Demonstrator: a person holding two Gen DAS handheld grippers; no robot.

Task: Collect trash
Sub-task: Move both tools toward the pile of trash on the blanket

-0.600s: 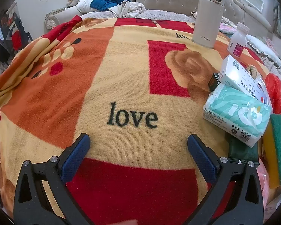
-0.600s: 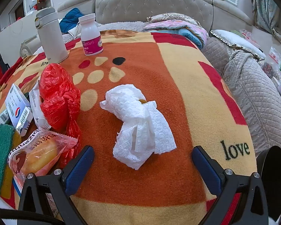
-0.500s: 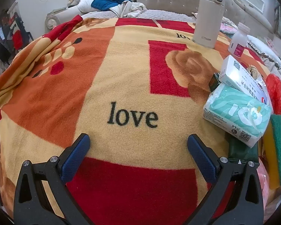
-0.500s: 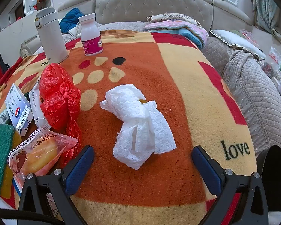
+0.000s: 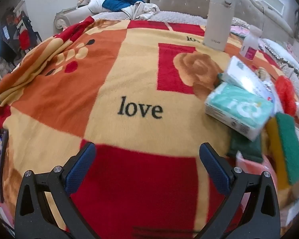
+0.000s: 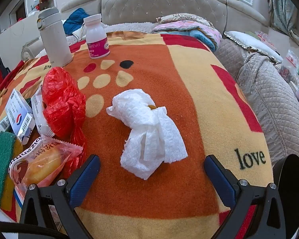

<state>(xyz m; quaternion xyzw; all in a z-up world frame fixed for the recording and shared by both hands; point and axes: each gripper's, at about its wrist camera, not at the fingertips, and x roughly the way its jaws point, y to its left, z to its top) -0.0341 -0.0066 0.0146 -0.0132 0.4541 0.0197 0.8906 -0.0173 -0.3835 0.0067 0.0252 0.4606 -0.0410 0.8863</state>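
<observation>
tissue pack (image 5: 239, 109) now blurred in my left view, my right view unchanged, both fingers wide open, empty, crumpled paper towel (image 6: 149, 129) beyond right gripper (image 6: 151, 172)

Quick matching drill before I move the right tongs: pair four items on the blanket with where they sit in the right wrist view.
Items:
1. crumpled white tissue
2. red plastic bag
3. pill bottle with pink label
4. green and yellow sponge

Places:
A. at the far end of the blanket, upright beside the white flask
B. at the left edge of the view, near the camera
C. just ahead of the open right tongs, roughly centred
D. left of the tissue, next to the wrapped bun

Pairs: 1-C, 2-D, 3-A, 4-B
</observation>
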